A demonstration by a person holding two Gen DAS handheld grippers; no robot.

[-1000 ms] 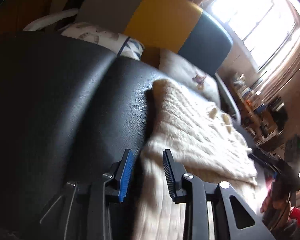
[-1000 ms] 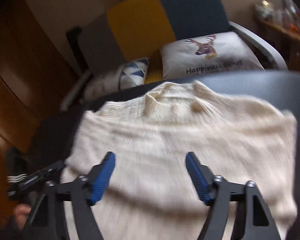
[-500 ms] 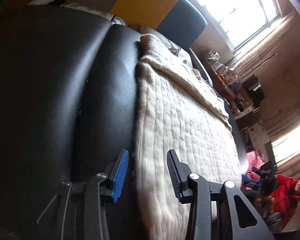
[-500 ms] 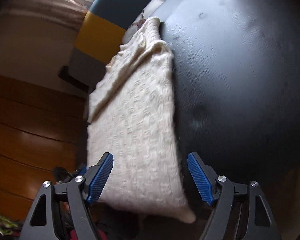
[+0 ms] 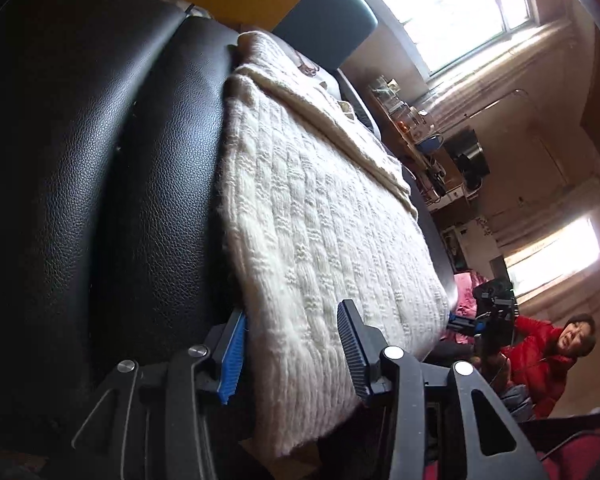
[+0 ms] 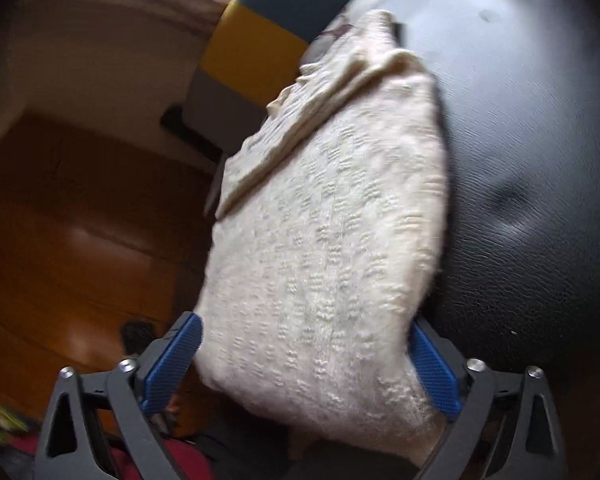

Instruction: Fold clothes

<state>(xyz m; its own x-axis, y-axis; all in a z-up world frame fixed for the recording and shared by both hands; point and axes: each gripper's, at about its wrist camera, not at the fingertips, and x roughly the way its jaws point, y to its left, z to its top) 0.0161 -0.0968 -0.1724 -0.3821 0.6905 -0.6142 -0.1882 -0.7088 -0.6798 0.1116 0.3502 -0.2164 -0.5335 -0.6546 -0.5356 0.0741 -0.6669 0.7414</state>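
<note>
both grippers have come down to the near edge of the sweater [image 5: 320,216] since a second ago; before that i was looking across it from higher up, now each camera runs low along one side of it. left gripper [image 5: 291,354]: fingers apart, straddling the near left corner, knit between them but not pinched. right gripper [image 6: 304,364]: fingers wide apart, the near right corner sitting between the blue pads [image 6: 434,364], no clamp yet. right view is a bit blurred, so i can't tell if the pads touch the wool.

my read: sleeves are already folded in, the sweater lies as a long narrow panel, and i'm lined up to grip both near corners for the fold toward the collar end.

surface: black leather cushion [image 5: 100,160], padded and slick, not a desk; the sweater's near hem overhangs its edge slightly. thick knit may slip on it when pulled.

room: yellow and teal chair back [image 6: 268,36] beyond the collar, bright window [image 5: 448,8], wooden floor [image 6: 60,220], a person in a red jacket [image 5: 540,364] off to the side.
</note>
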